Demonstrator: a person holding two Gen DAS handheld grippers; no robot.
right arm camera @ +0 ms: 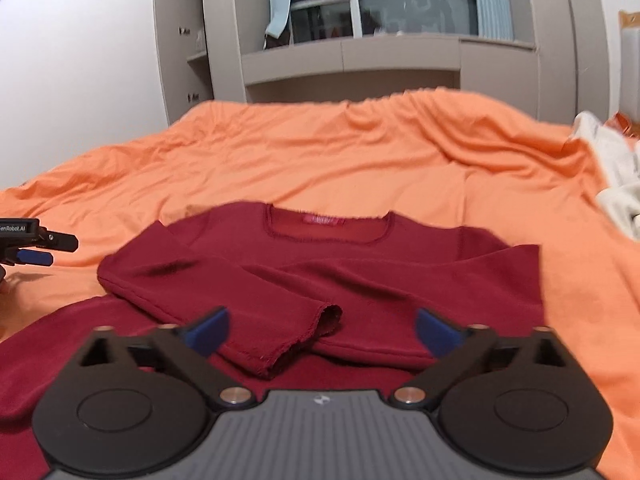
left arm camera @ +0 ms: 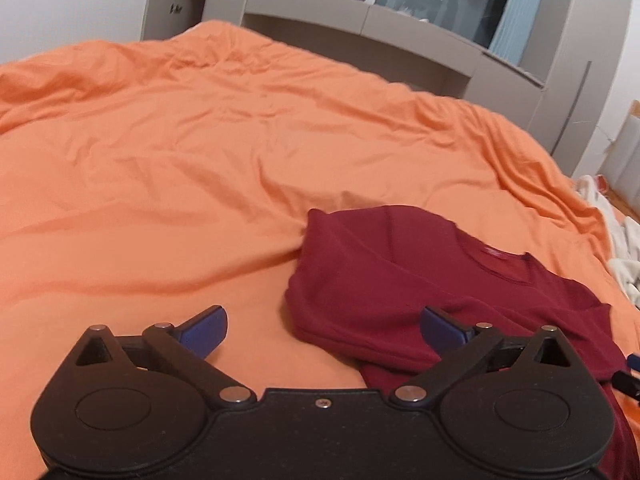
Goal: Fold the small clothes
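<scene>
Dark red long-sleeved top (right arm camera: 320,280): lying on orange bed sheet (right arm camera: 320,152), sleeves folded across body. Left hand-held gripper (left arm camera: 322,330): spread, holding nothing. Right hand-held gripper (right arm camera: 322,330): spread, over the top's lower part.

Plain dark red shirt (right arm camera: 320,280) on a plain orange bedsheet (right arm camera: 320,152); blue fingers (right arm camera: 208,334).

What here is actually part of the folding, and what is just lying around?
Part of the job:
- dark red top, sleeves folded across its front
- left gripper, open
- right gripper, open
- orange bedspread it lies on

Just lying about:
- white cloth heap at the bed's right edge
- grey wardrobe behind
</scene>
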